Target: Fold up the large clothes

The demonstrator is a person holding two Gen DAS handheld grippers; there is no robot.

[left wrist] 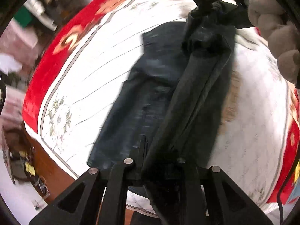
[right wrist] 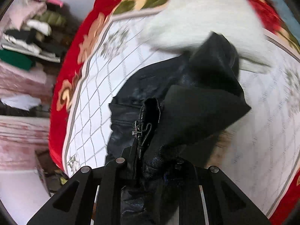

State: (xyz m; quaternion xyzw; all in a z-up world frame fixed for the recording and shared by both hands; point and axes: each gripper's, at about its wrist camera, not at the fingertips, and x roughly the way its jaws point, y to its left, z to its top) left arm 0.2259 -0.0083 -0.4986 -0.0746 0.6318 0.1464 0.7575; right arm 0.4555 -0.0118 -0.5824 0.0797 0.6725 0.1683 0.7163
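Black jacket [left wrist: 163, 86] spread lengthwise over a white quilted mattress [left wrist: 90, 71], one edge lifted off it. Left gripper [left wrist: 159, 161] clamped on a raised fold of dark fabric. Right gripper [right wrist: 148, 159] clenched on the zipper [right wrist: 138, 127] edge. White fluffy garment [right wrist: 196, 16] beyond, touching the jacket; red floral blanket [right wrist: 78, 60] around the mattress.
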